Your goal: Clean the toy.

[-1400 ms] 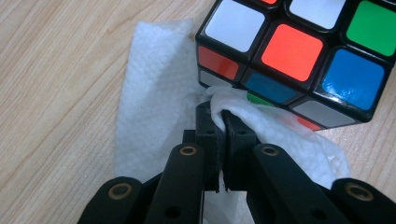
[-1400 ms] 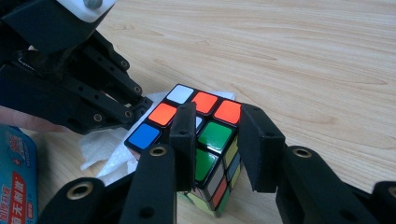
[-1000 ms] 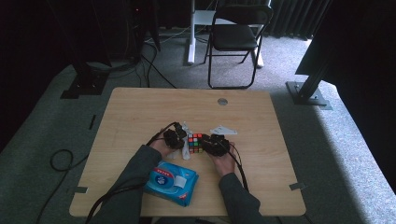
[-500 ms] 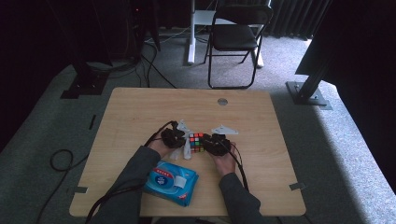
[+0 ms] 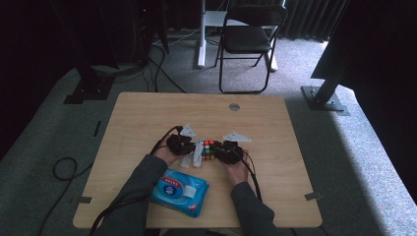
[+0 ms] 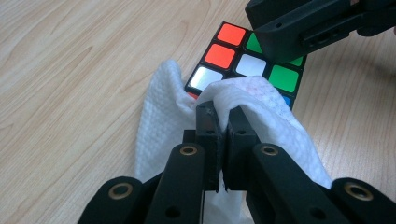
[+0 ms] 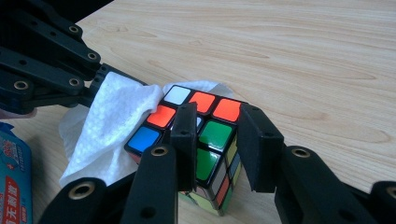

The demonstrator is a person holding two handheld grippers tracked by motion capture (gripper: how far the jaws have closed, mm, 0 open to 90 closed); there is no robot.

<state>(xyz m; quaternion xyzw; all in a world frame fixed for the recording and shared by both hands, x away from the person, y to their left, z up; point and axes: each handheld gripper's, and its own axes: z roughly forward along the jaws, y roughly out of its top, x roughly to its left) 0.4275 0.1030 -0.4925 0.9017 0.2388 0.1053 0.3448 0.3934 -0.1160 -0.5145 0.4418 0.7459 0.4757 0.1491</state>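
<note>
The right claw [image 7: 217, 135] clamps the hard, slick cube [image 7: 196, 140] by opposite faces, while the left claw [image 6: 227, 116], pinched on the limp wipe [image 6: 168, 121], rubs the cube's top just ahead of it.

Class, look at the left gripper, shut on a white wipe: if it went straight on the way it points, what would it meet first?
Most likely the puzzle cube: the left gripper points at it with the white wipe draped against its near side. The right gripper lies just beyond.

Cube [image 6: 252, 65] corner behind right tool [image 6: 322, 23], wipe [image 6: 163, 121] tail cropped — pack [image 7: 14, 163] print unreadable
</note>
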